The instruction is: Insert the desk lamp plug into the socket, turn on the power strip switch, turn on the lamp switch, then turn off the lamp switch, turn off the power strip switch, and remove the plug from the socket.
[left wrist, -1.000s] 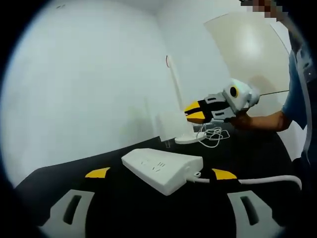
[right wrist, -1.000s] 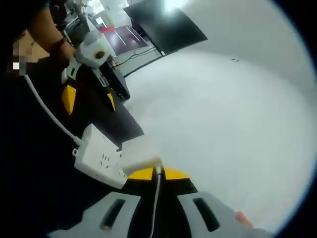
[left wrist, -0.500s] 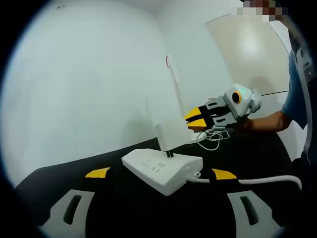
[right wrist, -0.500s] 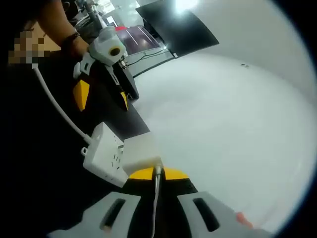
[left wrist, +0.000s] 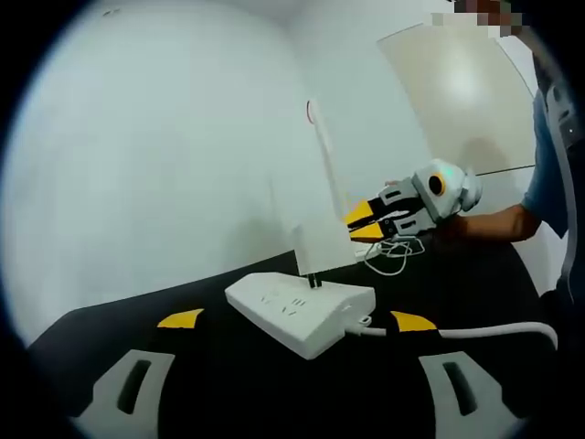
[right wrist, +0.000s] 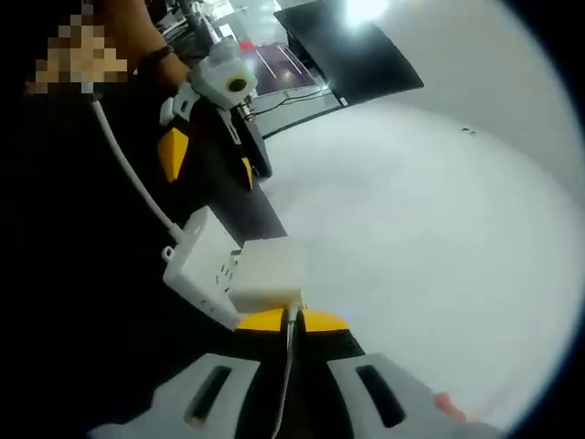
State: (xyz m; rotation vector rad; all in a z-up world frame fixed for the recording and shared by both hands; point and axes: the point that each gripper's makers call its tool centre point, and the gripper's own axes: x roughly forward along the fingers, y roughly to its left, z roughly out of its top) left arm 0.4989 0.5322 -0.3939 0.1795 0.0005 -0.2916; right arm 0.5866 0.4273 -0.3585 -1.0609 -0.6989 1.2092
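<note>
The white power strip (left wrist: 300,312) lies on the black table (left wrist: 457,283), its thick white cable (left wrist: 475,333) trailing off to one side. In the left gripper view a white plug adapter (left wrist: 309,240) stands on the strip's sockets with its dark prongs (left wrist: 312,282) at the top face; whether they are fully seated I cannot tell. Behind it rises the slim white desk lamp (left wrist: 322,155), with a loose coil of thin white cord (left wrist: 393,253) on the table near it. The right gripper (left wrist: 367,221) reaches in from the side with its yellow-tipped jaws close together, a hand (left wrist: 457,224) behind it.

In the right gripper view the right gripper's yellow jaws are clamped on the thin cord, just under the plug adapter, which sits against the power strip. The left gripper (right wrist: 206,155) hovers beyond the strip, over the table. In the left gripper view its own jaws stand wide apart, holding nothing.

No brand, label or writing can be read on any of these things.
</note>
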